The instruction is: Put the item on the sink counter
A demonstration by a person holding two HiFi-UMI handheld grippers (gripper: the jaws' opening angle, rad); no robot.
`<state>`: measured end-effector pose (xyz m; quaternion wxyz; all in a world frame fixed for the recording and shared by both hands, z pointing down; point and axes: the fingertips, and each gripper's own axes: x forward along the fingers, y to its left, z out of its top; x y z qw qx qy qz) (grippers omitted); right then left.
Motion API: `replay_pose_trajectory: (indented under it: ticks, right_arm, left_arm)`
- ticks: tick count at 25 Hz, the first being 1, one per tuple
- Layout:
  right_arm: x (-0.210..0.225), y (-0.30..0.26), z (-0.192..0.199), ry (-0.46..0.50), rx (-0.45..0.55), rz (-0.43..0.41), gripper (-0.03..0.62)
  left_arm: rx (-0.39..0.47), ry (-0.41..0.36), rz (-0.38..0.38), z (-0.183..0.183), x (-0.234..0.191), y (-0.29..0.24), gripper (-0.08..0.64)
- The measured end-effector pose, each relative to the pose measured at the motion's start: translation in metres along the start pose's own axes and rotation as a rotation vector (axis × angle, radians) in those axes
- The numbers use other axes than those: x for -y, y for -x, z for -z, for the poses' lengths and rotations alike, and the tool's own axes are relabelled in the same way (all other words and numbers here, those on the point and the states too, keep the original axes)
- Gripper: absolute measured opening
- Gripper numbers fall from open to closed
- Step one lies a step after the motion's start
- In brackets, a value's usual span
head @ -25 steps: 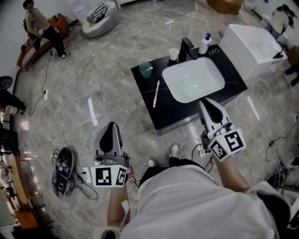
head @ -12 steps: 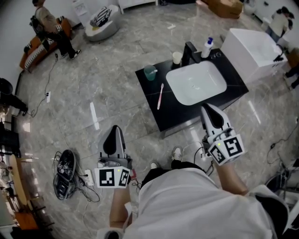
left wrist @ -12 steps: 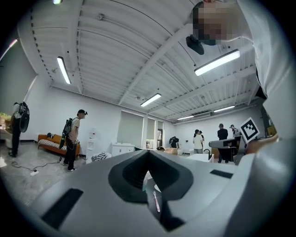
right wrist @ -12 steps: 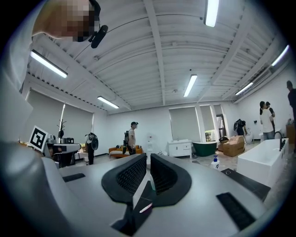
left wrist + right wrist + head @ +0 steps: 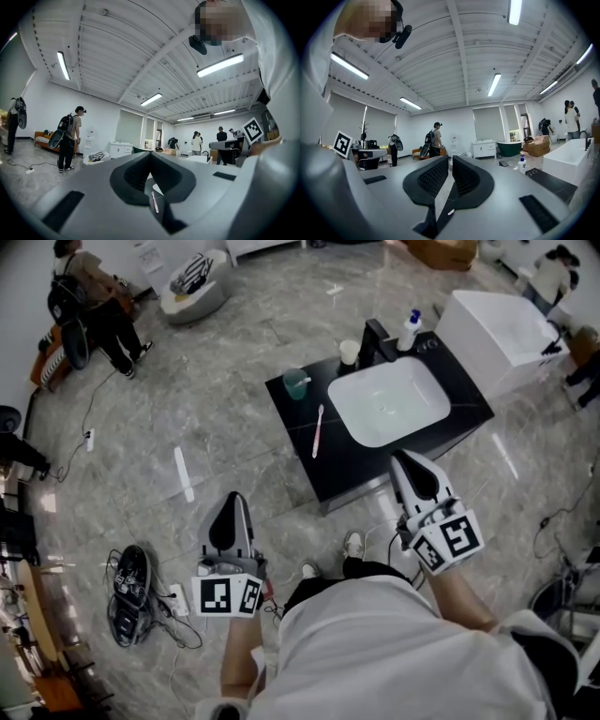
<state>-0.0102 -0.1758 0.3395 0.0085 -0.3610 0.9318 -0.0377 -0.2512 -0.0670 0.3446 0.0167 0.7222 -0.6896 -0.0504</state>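
the white basin sat sunk in the black tabletop, a rounded rectangle with a smooth, glossy inside. behind it stood a black tap, with a small white cup just beside it on the left and a soap bottle with a blue top on the right. a see-through green cup stood at the back left corner; what the cups held i could not tell.

the pink toothbrush, thin and straight, lay flat on the bare dark strip between the basin's left rim and the left edge of the tabletop, touching neither.

the left hand-held gripper hung over the grey marble floor, well apart from the tabletop, its jaws pressed together on nothing; its own view looked past them to the toothbrush. the right hand-held gripper had its tips at the front edge of the tabletop, below the basin, and its ribbed pads stood a narrow gap apart with nothing between them.

the polished floor lay open on the left and in front. a white bathtub stood close on the right.
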Motion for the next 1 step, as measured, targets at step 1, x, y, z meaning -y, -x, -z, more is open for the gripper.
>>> replay_pose_trajectory:
  ticks: [1]
  right_arm:
    - [-0.0008,-0.0003,0.0005,0.0,-0.001,-0.001,0.055]
  left_arm:
    - [0.0,0.002,0.004,0.0007,0.0003,-0.0018,0.002]
